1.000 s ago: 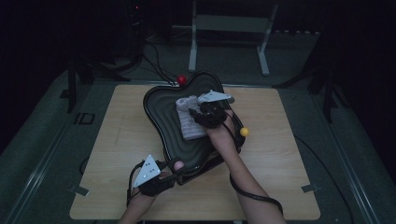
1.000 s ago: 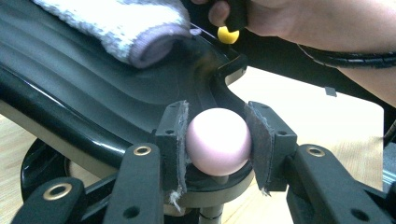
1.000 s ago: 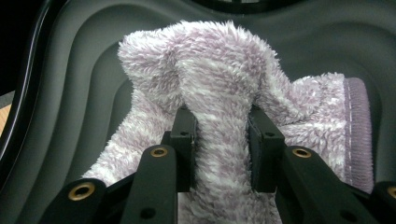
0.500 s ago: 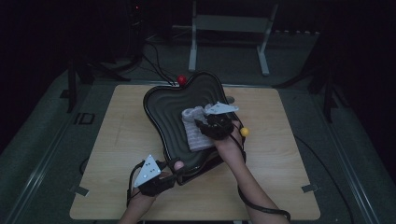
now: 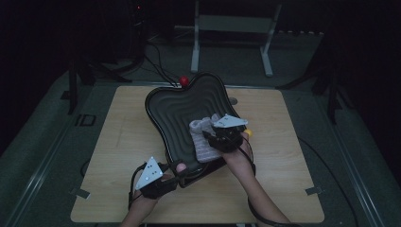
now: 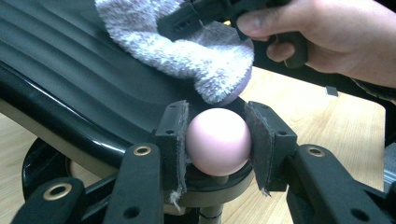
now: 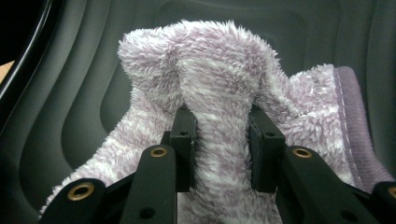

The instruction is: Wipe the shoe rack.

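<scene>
A black ribbed tray (image 5: pixel 175 101) with a wavy outline lies tilted on the wooden table. My left gripper (image 5: pixel 176 172) is shut on a pink ball knob (image 6: pixel 217 140) at the tray's near rim (image 6: pixel 46 119). A fluffy lilac-and-white cloth (image 5: pixel 204 139) lies in the tray's near right part. My right gripper (image 5: pixel 216 137) is shut on a bunched fold of that cloth (image 7: pixel 219 126), pressing it against the ribbed surface (image 7: pixel 74 93). From the left gripper view, the cloth (image 6: pixel 205 60) hangs over the rim just above the ball, with the other hand (image 6: pixel 327 32) behind it.
A red ball knob (image 5: pixel 184 81) sits at the tray's far edge and a yellow one (image 5: pixel 248 133) at its right. Bare wooden table (image 5: pixel 123 137) spreads left and right of the tray. A metal stand (image 5: pixel 231 28) and cables lie beyond the table.
My right gripper has dragged the cloth toward the near side of the tray, from its middle right. The left gripper has stayed on the pink ball.
</scene>
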A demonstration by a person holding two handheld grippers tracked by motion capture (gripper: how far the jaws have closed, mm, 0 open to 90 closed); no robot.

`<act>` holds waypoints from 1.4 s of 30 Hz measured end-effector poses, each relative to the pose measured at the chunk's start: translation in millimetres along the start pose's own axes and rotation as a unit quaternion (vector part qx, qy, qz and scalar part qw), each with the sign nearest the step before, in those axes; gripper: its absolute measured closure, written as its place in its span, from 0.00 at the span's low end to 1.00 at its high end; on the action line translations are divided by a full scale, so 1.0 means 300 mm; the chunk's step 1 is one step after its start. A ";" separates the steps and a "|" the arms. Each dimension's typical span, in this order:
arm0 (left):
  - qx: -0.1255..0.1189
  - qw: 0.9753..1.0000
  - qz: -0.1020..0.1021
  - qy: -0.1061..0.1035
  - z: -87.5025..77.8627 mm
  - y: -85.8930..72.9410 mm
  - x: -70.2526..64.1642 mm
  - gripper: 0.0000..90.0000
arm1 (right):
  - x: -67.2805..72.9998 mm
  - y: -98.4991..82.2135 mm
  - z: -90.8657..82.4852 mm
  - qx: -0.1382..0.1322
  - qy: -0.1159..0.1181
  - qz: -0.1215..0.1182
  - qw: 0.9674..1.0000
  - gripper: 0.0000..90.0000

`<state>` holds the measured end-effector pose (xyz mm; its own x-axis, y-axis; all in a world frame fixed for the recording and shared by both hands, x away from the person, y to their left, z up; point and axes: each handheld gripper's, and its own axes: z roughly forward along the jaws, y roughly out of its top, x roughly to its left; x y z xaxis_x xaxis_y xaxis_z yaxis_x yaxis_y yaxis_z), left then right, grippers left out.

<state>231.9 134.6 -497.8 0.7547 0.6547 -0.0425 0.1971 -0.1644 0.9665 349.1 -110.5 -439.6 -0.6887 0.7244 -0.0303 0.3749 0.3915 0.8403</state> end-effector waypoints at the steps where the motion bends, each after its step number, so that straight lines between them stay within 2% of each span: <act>1: 0.000 1.000 0.000 0.000 0.000 0.000 0.000 0.67 | 0.002 -0.007 -0.003 -0.001 0.000 0.002 1.000 0.75; 14: 0.002 1.000 0.000 0.005 0.000 0.001 -0.005 0.67 | 0.004 -0.094 -0.051 -0.007 0.008 0.002 1.000 0.76; 19: 0.001 1.000 -0.001 0.004 0.000 0.001 -0.004 0.67 | 0.001 -0.109 -0.059 -0.013 0.014 0.008 1.000 0.76; 22: 0.001 1.000 -0.001 0.003 0.000 0.001 -0.003 0.67 | 0.006 -0.106 -0.060 -0.014 0.012 0.001 1.000 0.76; 25: 0.000 1.000 0.000 0.002 0.000 0.000 -0.002 0.67 | 0.000 -0.095 -0.068 -0.017 0.018 0.005 1.000 0.76; 27: 0.001 1.000 0.000 0.001 0.000 0.001 -0.001 0.67 | 0.002 -0.075 -0.072 -0.020 0.024 0.000 1.000 0.75; 30: 0.000 1.000 0.000 0.001 0.000 0.000 -0.001 0.67 | -0.005 -0.004 -0.065 -0.034 0.028 -0.009 0.999 0.75; 35: 0.001 1.000 0.001 0.001 -0.001 0.000 -0.002 0.67 | -0.018 0.115 -0.027 -0.042 0.027 -0.020 0.999 0.75; 36: 0.001 1.000 0.001 0.001 -0.001 0.000 -0.002 0.67 | -0.018 0.115 -0.027 -0.042 0.027 -0.020 0.999 0.75; 37: 0.002 1.000 0.001 0.001 0.000 0.002 -0.002 0.67 | -0.015 0.161 -0.010 -0.045 0.029 -0.024 0.998 0.75; 40: 0.002 1.000 0.000 0.000 0.000 0.002 0.000 0.67 | -0.008 0.226 0.019 -0.052 0.033 -0.030 0.998 0.75; 42: 0.002 1.000 0.001 0.000 0.000 0.001 -0.001 0.67 | -0.006 0.247 0.030 -0.053 0.032 -0.033 0.998 0.75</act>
<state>231.8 134.4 -497.3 0.7547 0.6548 -0.0404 0.1977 -0.1683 0.9657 383.7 -77.8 -382.3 -0.7495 0.6598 -0.0548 0.2621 0.3716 0.8906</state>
